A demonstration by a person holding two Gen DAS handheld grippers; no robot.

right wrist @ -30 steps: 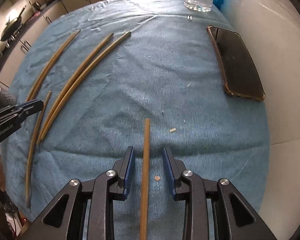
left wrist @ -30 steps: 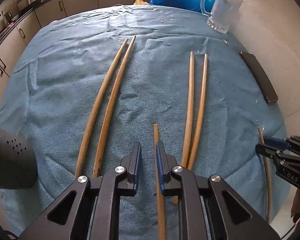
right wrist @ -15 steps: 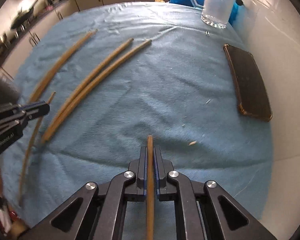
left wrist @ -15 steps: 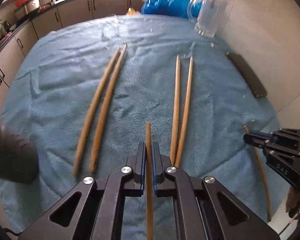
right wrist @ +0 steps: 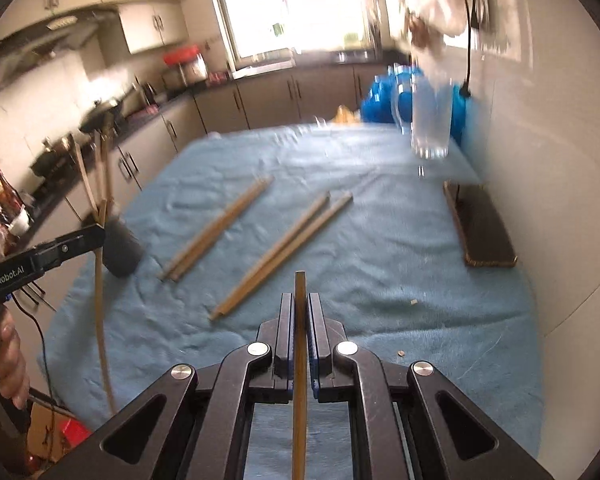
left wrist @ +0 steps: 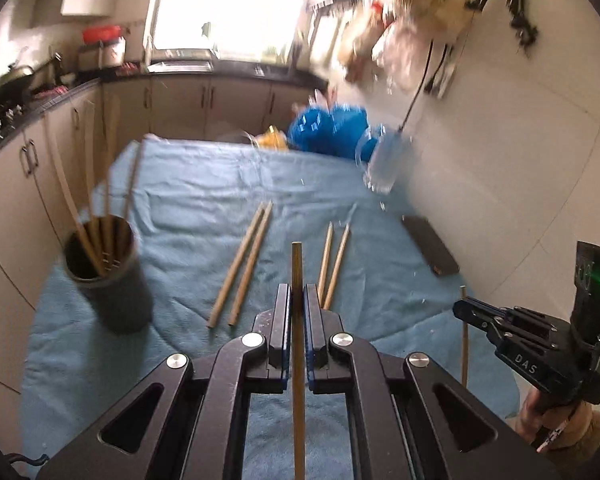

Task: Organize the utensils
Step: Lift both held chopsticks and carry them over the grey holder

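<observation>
Two chopsticks are up off the tabletop (left wrist: 188, 200): your left gripper (left wrist: 296, 304) is clamped tight on one chopstick (left wrist: 297, 264), your right gripper (right wrist: 300, 312) likewise on another (right wrist: 300, 292). Each is held near one end, probably so its free end can drop into the dark holder (left wrist: 108, 276) at the cloth's left edge. Two pairs (left wrist: 244, 264) lie flat, waiting.

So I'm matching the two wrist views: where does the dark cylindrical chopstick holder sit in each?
Left wrist: dark cylindrical chopstick holder at left, on the blue towel's edge.
Right wrist: holder at far left, behind the left gripper.
Shared landmark: dark phone by the wall.
</observation>
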